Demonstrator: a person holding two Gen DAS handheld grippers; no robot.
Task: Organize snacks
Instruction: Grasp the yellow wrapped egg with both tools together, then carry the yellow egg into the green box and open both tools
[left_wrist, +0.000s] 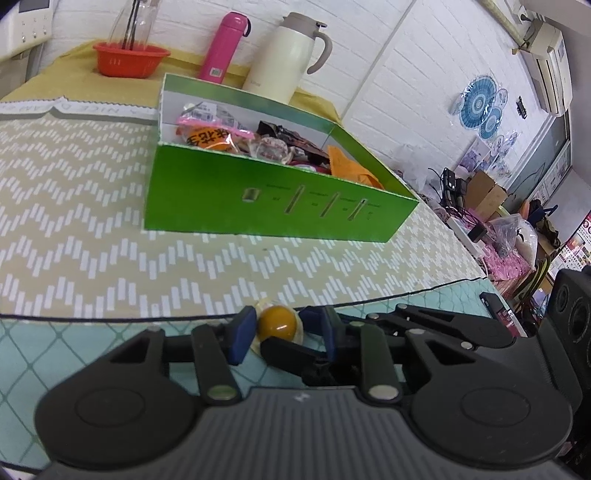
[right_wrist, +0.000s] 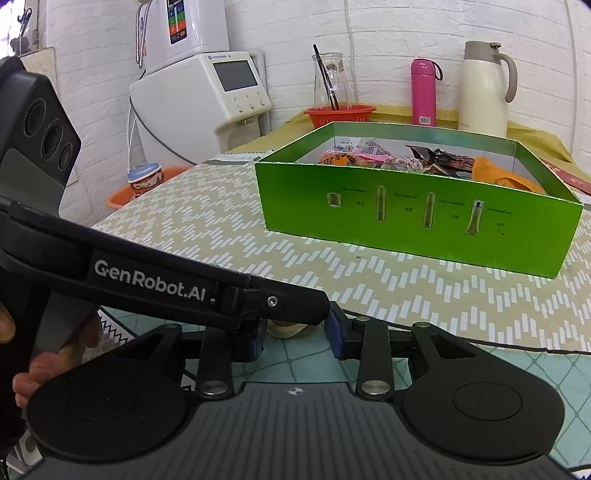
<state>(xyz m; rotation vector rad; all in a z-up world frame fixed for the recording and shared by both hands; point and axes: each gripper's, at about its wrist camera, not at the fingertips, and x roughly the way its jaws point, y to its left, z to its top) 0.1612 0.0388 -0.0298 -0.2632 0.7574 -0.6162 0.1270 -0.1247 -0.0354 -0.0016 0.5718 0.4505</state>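
Observation:
A green cardboard box (left_wrist: 273, 199) holds several wrapped snacks; it also shows in the right wrist view (right_wrist: 417, 218). A small jelly cup (left_wrist: 277, 324) with an orange-yellow centre sits at the near table edge. My left gripper (left_wrist: 280, 326) has its blue pads close on both sides of the cup, and a black finger of the other gripper crosses in front. In the right wrist view the cup (right_wrist: 286, 328) is mostly hidden behind the left gripper's arm. My right gripper (right_wrist: 295, 334) stands around it with jaws apart.
At the back stand a red basket (left_wrist: 129, 59) with a glass carafe, a pink flask (left_wrist: 221, 46) and a cream thermos jug (left_wrist: 288, 55). A white water dispenser (right_wrist: 199, 88) stands left of the table. The table's right edge drops to cluttered shelves (left_wrist: 491, 221).

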